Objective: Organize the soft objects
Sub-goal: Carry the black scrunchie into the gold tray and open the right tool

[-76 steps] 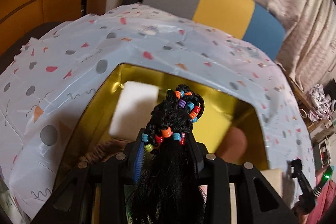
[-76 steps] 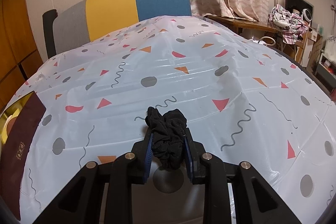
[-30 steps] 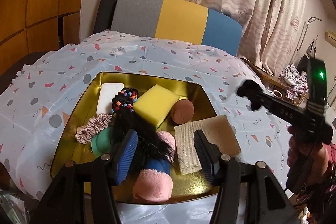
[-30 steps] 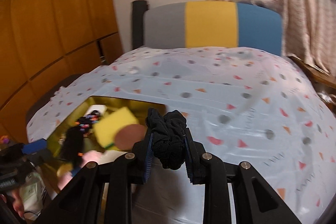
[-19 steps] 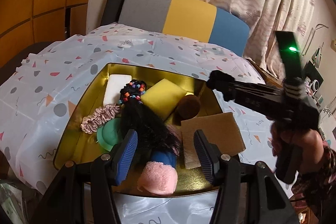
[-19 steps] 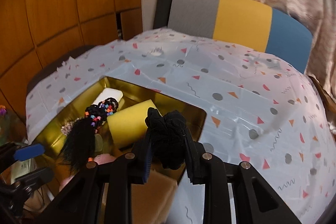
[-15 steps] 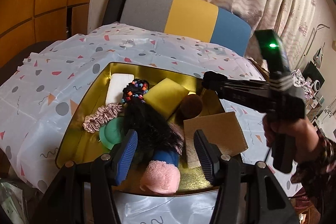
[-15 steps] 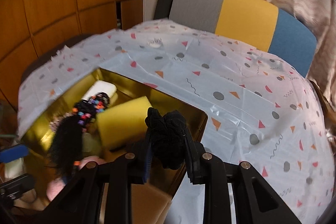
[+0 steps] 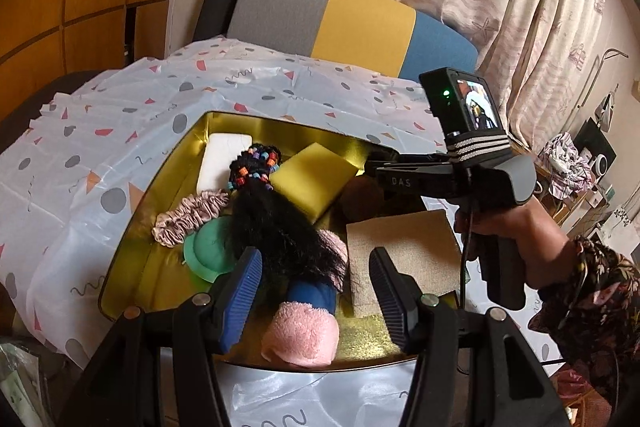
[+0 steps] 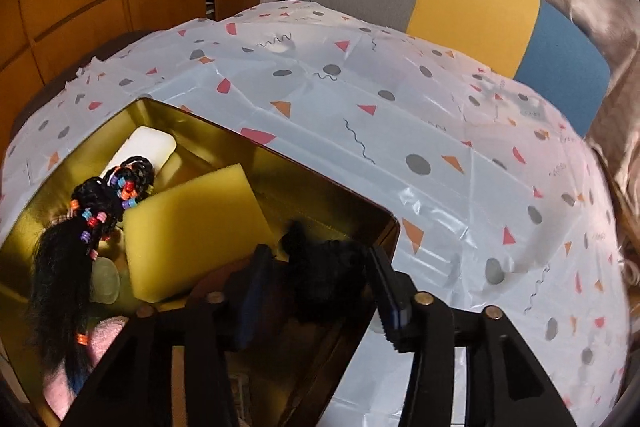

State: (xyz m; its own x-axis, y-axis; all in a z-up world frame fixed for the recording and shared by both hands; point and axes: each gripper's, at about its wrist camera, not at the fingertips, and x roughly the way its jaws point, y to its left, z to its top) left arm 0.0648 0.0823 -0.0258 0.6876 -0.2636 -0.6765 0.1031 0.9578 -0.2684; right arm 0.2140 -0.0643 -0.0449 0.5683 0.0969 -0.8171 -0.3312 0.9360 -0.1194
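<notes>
right gripper (image 10: 318,277) — jaws spread, black scrunchie (image 10: 326,281) loose between them, over gold tray (image 10: 340,193) | left gripper (image 9: 316,281) — jaws apart, empty, hairpiece (image 9: 276,223) at 11 o'clock

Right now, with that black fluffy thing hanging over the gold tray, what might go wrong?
1. The right gripper is open with the black scrunchie between its fingers, close to the tray's corner. It might snag on a pad, or land on the rim and slide onto the tablecloth.
2. The tray is crowded and the beige cloth already overhangs its edge, so more items may push it out.
3. The left gripper hovers nearby, so they could bump.
</notes>
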